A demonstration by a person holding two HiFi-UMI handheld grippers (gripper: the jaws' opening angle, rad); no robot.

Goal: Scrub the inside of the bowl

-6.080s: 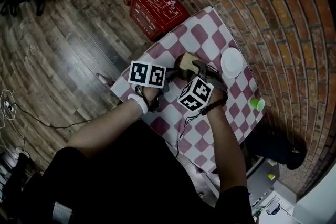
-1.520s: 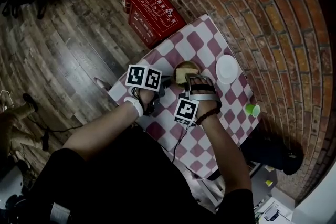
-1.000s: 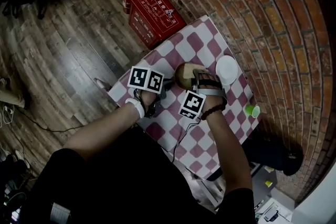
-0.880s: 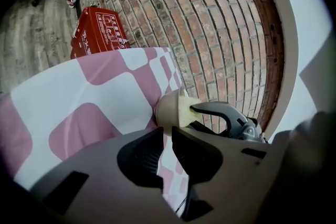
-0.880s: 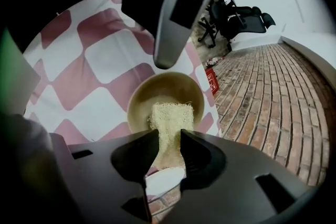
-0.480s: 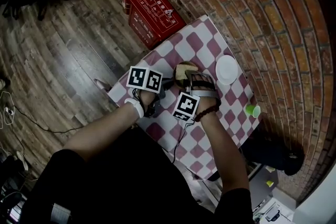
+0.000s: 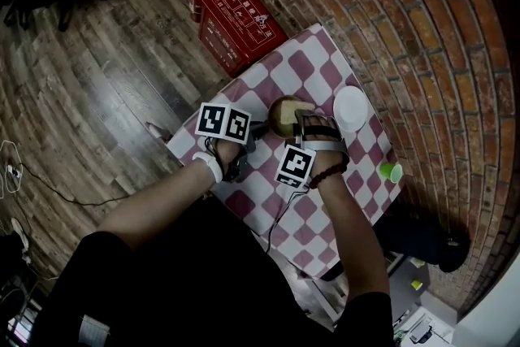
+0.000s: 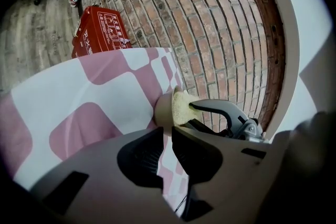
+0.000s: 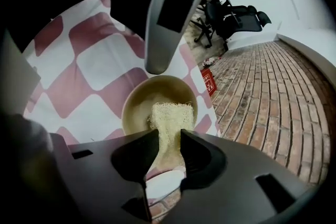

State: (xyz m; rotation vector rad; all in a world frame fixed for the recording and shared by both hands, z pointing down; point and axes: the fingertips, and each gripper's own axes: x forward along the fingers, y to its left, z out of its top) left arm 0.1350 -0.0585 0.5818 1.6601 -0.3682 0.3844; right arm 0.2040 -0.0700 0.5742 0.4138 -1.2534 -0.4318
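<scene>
While our left claw (image 8: pixel 168 132) pinches bowl (image 9: pixel 137 107) rim, our right claw (image 9: pixel 169 139) clamps scrub pad (image 9: pixel 170 117), set inside bowl.

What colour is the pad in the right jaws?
Pad: pale yellow; best in right gripper view.

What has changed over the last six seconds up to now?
The right gripper, jaws shut on the scrub pad, has stroked back and forth inside the bowl, which rocks and now tips up again. Nothing taken or released. The left gripper on the rim, white plate and green cup stayed.
</scene>
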